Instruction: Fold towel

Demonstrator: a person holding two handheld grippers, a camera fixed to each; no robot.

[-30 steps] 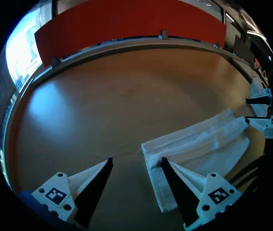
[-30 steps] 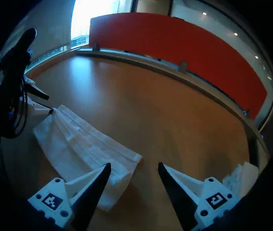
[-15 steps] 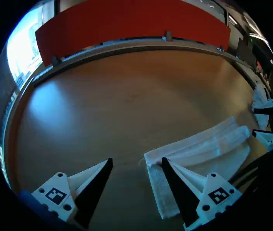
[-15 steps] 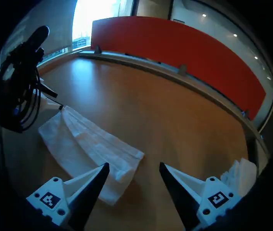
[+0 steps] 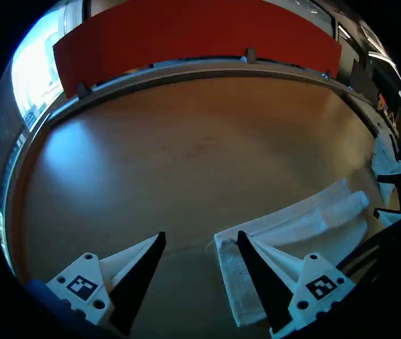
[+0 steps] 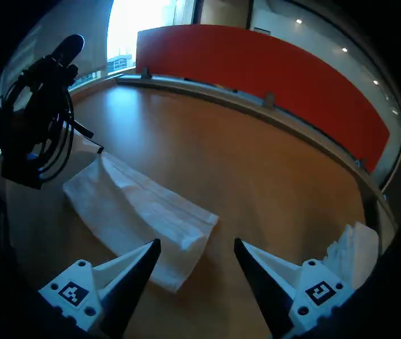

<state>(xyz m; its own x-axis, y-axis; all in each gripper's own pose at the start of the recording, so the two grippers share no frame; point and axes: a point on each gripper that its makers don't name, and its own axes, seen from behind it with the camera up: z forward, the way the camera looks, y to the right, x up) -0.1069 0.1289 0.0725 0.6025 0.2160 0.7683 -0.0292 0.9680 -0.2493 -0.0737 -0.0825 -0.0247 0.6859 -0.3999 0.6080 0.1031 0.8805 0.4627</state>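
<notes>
Left gripper view: the left gripper (image 5: 200, 236) stood wide open and empty. The white towel (image 5: 296, 226), folded into a long strip, ran from its right finger toward the right gripper (image 5: 391, 195), which was cut off at the edge. Right gripper view: the right gripper gaped empty, with the towel ahead of its left finger and white cloths (image 6: 356, 248) beside its right finger.

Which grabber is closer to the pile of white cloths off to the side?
Right. The right gripper hovers at the towel end beside the pile of white cloths. The left gripper is at the towel's opposite end, farther from the pile.
</notes>
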